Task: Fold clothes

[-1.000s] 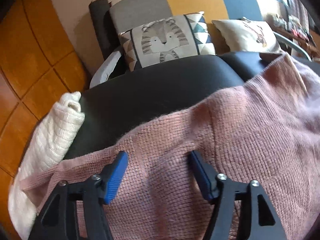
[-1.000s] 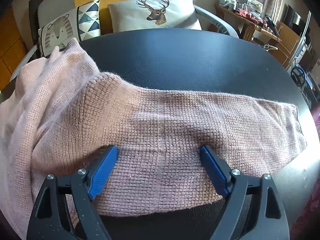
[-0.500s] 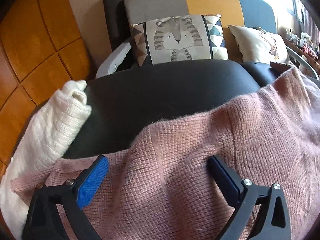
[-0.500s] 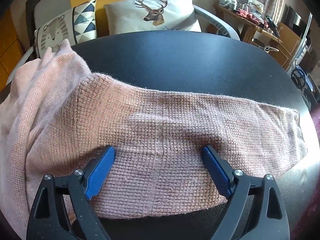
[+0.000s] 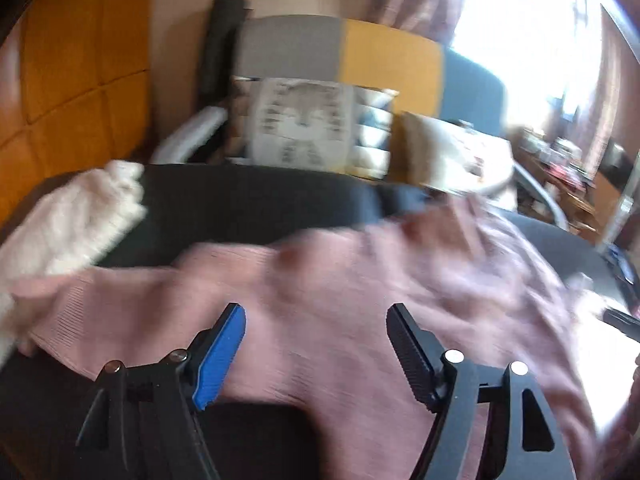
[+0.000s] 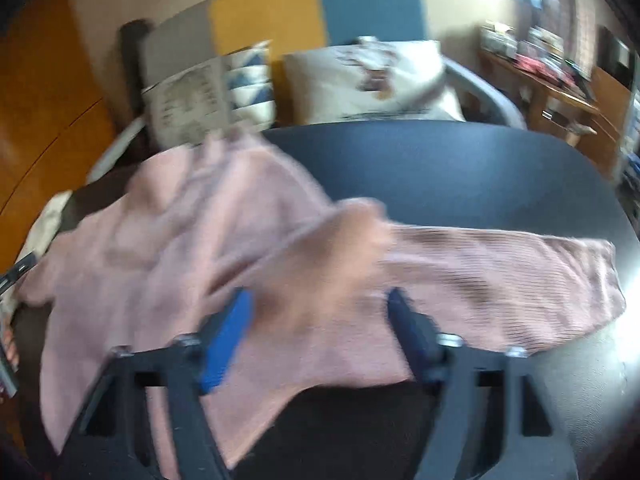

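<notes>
Spreading wide, both tools are seen released: left tool, right tool. The pink sweater is spread ahead of them on the desk.

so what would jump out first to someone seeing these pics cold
The pink knit sweater sprawls across the dark round table, one sleeve stretched right. Both open grippers, left and right, hang over it. Behind stand a patchwork chair with cushions and a cream knit at the table's left edge.
</notes>
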Available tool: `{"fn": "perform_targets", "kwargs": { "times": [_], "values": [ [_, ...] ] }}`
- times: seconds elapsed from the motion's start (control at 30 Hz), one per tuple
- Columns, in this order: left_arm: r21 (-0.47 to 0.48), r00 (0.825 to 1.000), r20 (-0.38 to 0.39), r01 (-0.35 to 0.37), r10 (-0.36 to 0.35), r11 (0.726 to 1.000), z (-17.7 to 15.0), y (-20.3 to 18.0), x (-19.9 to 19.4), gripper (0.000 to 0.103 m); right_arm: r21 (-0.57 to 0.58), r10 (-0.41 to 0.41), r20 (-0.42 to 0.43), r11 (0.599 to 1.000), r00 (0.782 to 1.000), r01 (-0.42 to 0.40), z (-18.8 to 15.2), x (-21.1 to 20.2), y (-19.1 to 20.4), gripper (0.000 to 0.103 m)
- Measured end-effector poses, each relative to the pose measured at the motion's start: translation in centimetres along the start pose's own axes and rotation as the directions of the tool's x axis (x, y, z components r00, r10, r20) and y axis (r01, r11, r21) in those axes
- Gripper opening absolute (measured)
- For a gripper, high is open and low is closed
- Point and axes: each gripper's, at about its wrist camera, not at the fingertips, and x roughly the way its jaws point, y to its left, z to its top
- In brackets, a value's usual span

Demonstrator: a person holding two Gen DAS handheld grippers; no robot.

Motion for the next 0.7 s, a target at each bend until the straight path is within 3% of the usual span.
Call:
{"fn": "perform_targets", "kwargs": {
  "times": [0.03, 0.07, 0.13, 0.27, 0.33, 0.43, 0.5, 0.53, 0.6, 0.7],
  "values": [
    [0.033, 1.000, -0.016, 0.013, -0.012, 0.999, -0.6, -1.4, 0.0, 0.073, -0.017, 0.021, -0.025, 1.000, 0.999, -0.021, -0.2, 0.3, 0.8, 0.016],
    [0.065, 0.999, -0.033, 0.020, -0.018, 0.998, -1.3, -2.7, 0.0, 0.067, -0.019, 0.027, -0.050, 0.999, 0.998, -0.028, -0.6, 0.7, 1.4, 0.016],
    [0.130, 0.997, -0.071, 0.023, -0.013, 0.991, -2.8, -4.9, 0.0, 0.064, -0.015, 0.035, -0.107, 0.999, 0.994, -0.037, -1.4, 1.4, 2.3, 0.016],
    [0.143, 0.996, -0.085, -0.006, 0.018, 0.990, -5.1, -5.6, -1.1, 0.064, 0.186, 0.079, -0.155, 0.981, 0.985, -0.049, -4.0, 1.3, 0.6, 0.018],
    [0.092, 0.997, -0.061, -0.049, 0.054, 0.995, -5.9, -4.3, -2.2, 0.064, 0.299, 0.133, -0.144, 0.950, 0.981, -0.085, -5.2, 0.9, -0.9, 0.018],
    [0.003, 0.992, -0.037, -0.123, 0.123, 0.992, -6.4, -1.1, -3.1, 0.064, 0.355, 0.140, -0.148, 0.932, 0.979, -0.080, -6.3, 1.0, -2.0, 0.020],
    [-0.067, 0.988, -0.055, -0.146, 0.143, 0.987, -6.5, 1.4, -2.8, 0.065, 0.371, 0.153, -0.144, 0.924, 0.978, -0.090, -6.4, 1.2, -2.3, 0.033],
    [-0.110, 0.989, -0.073, -0.140, 0.132, 0.984, -6.6, 2.5, -2.5, 0.065, 0.384, 0.163, -0.134, 0.918, 0.977, -0.101, -6.3, 1.3, -2.3, 0.036],
    [-0.211, 0.989, -0.124, -0.100, 0.074, 0.972, -7.0, 4.6, -1.8, 0.066, 0.409, 0.182, -0.113, 0.905, 0.977, -0.121, -6.1, 1.3, -2.2, 0.056],
    [-0.292, 0.987, -0.161, -0.073, 0.026, 0.954, -7.7, 6.1, -0.9, 0.066, 0.414, 0.173, -0.102, 0.903, 0.980, -0.116, -6.0, 1.4, -1.9, 0.062]
  ]
}}
